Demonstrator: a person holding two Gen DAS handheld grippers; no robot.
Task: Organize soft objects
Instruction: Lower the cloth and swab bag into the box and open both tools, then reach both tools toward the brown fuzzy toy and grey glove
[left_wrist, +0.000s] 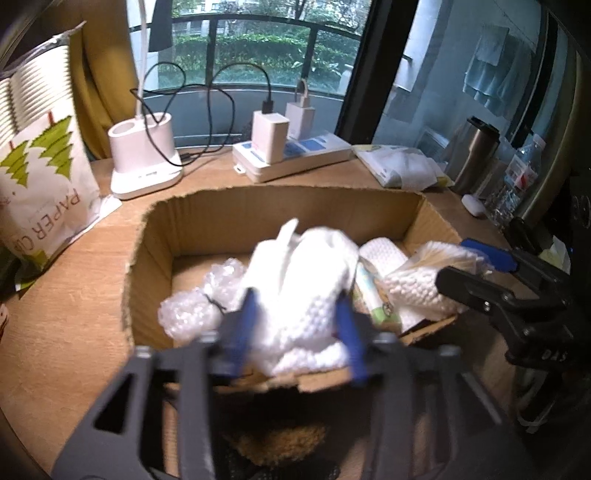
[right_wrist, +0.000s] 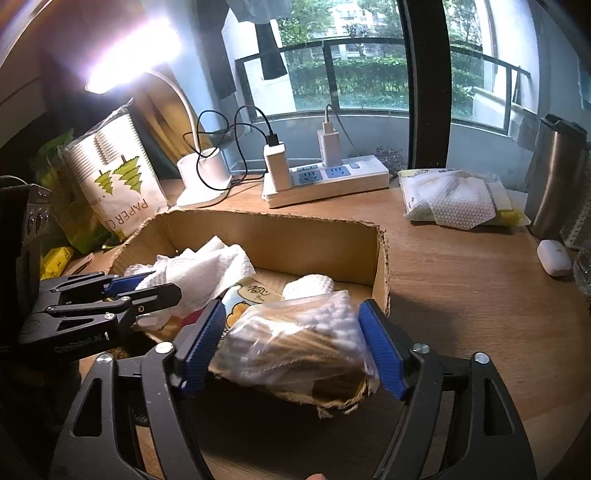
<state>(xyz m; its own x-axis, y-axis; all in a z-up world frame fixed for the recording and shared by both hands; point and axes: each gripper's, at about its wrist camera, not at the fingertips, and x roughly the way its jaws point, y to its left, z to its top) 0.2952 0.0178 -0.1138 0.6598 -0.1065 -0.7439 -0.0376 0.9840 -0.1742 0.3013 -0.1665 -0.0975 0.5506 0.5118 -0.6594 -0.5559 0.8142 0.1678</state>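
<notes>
Both hands are at the placing step, dropping soft things into the open brown cardboard box (left_wrist: 207, 218) on the wooden desk (left_wrist: 66, 295).

The left gripper (left_wrist: 295, 328) hangs over the near wall of the box. Between its blue pads (left_wrist: 349, 332) sits a crumpled white textured cloth (left_wrist: 303, 280), already resting in the box. The jaws stand about half open; the picture is blurred there, and the pads seem to flank the cloth rather than pinch it, so I judge it released. To the left of that gripper lies a knotted wad of clear bubble wrap (left_wrist: 192, 306).

The right gripper (right_wrist: 291, 339) has its jaws spread wide on either side of a clear plastic bag of cotton swabs (right_wrist: 295, 332), which lies on the torn near corner of the box. Whether its pads actually press the bag I cannot tell.

Next, each gripper likely needs to lift straight back without dragging its item over the edge; the bag may need a nudge further in.

The right wrist view alone shows a pack of white wipes (right_wrist: 454, 203) and a white earbud case (right_wrist: 554, 258) ahead and to the right; the left view alone shows the bubble wrap clearly.
</notes>
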